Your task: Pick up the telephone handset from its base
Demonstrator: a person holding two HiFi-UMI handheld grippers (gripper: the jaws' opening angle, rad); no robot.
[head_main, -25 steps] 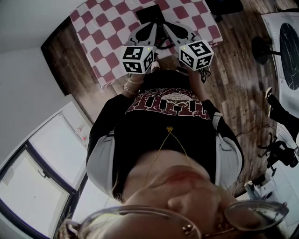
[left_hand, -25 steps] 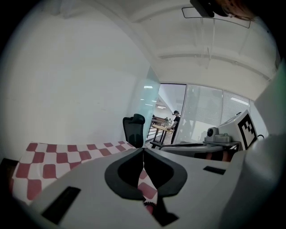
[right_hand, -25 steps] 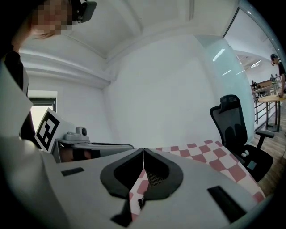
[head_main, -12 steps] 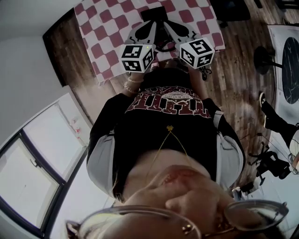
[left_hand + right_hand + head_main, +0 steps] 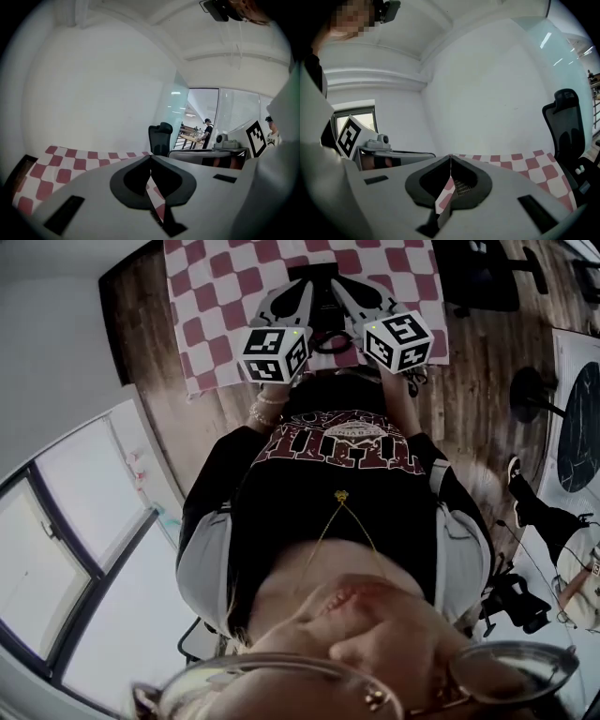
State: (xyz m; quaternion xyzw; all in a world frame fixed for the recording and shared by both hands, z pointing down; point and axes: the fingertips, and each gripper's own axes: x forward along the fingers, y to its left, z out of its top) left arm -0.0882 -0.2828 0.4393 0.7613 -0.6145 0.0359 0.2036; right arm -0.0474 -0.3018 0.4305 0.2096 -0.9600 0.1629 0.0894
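Holding both tongs out level over the table, the person keeps the left gripper (image 5: 150,158) and the right gripper (image 5: 450,158) side by side at the upper centre of the head view. Each has its jaws together, tips touching, with nothing clamped between them. The black telephone (image 5: 317,270) lies on the red-and-white checked cloth (image 5: 216,296) at the top centre, just ahead of the two noses and partly hidden by them. Its handset cannot be told apart from the base.

Compared with a second ago, the grippers sit in nearly the same spot of the frame, but the room around them has swung. The cloth, earlier skewed towards the upper left, now lies squarer along the top edge. The window (image 5: 56,549) at lower left has tilted and fills more of that side. At the upper right, more wooden floor (image 5: 469,381) and a black office chair (image 5: 478,277) have come into view.
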